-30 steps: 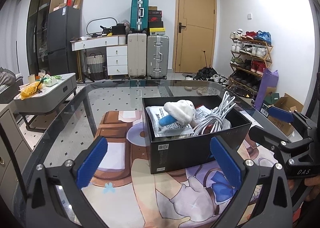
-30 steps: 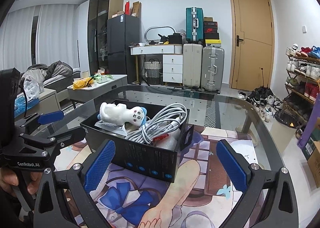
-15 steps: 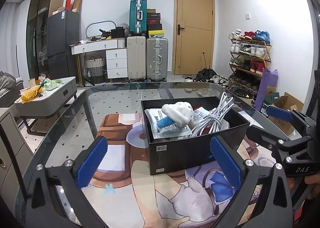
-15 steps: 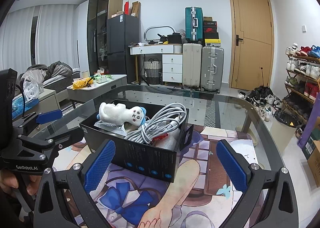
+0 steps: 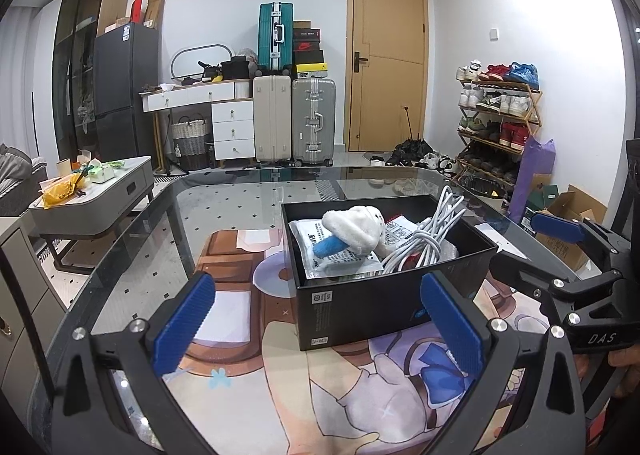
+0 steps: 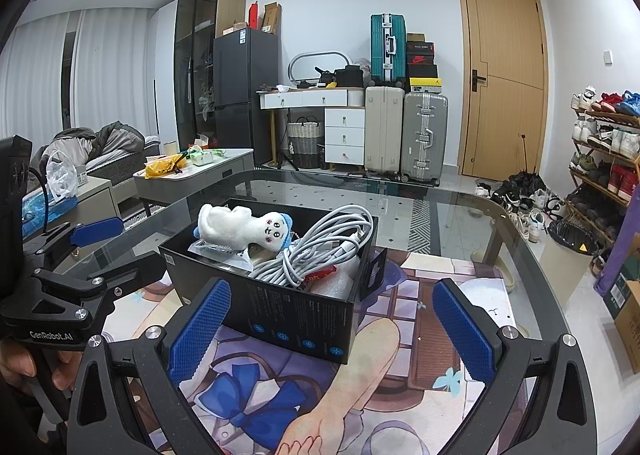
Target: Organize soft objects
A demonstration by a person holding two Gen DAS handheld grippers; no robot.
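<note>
Where glass table (image 5: 168, 223) bears black box (image 5: 372, 303), suitcases (image 6: 424, 135) beyond, both hand-held grippers (image 5: 318, 319) (image 6: 330, 329) apart

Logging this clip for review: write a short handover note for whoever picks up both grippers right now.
Left gripper: open, empty, held short of the near wall of the black cardboard box.
Right gripper: open, empty, facing the box from the other side.
The box stands on the printed anime mat on the glass table.
In the box: white plush toy with blue ears lying on a white printed plastic pouch, beside a coiled white cable.
Done: nothing is visibly sorted; nothing is gripped.
Left: probably lift the plush out first; no target spot is evident.
</note>
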